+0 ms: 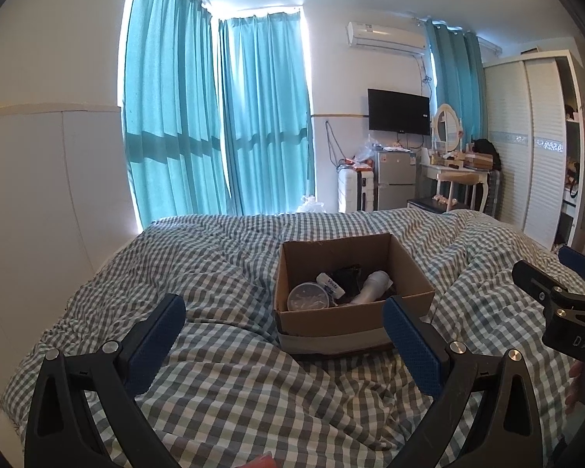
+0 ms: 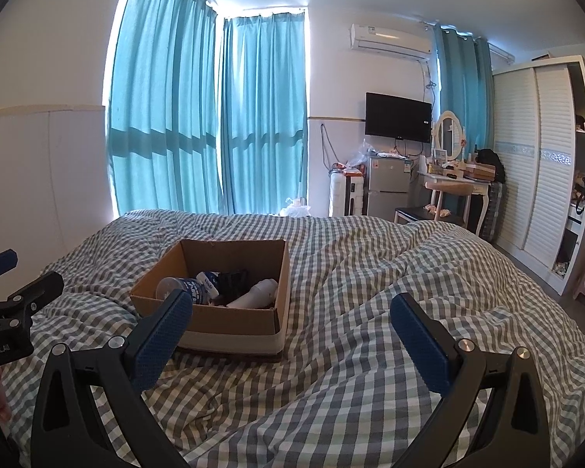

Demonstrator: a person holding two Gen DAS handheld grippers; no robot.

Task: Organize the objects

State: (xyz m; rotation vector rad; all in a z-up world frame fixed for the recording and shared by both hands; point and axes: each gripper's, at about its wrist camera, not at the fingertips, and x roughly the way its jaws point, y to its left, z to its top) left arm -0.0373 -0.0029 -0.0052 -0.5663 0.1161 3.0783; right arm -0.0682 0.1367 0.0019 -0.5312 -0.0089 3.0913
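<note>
An open cardboard box (image 1: 331,321) sits on a checked quilt (image 1: 222,390); it also shows in the right wrist view (image 2: 230,321). Inside lie a clear round tub (image 1: 307,296), a tissue pack (image 1: 330,284), a dark item (image 1: 349,275) and a white bottle (image 1: 372,286). My left gripper (image 1: 284,331) is open and empty, just in front of the box. My right gripper (image 2: 292,325) is open and empty, in front of the box and to its right. The right gripper shows at the left wrist view's right edge (image 1: 557,292).
The bed fills the foreground. Teal curtains (image 1: 218,117) hang behind it. A small fridge (image 1: 396,179), a wall TV (image 1: 398,111), a dressing table (image 1: 454,173) and a white wardrobe (image 1: 526,144) stand at the back right. A white wall panel (image 1: 39,195) runs along the left.
</note>
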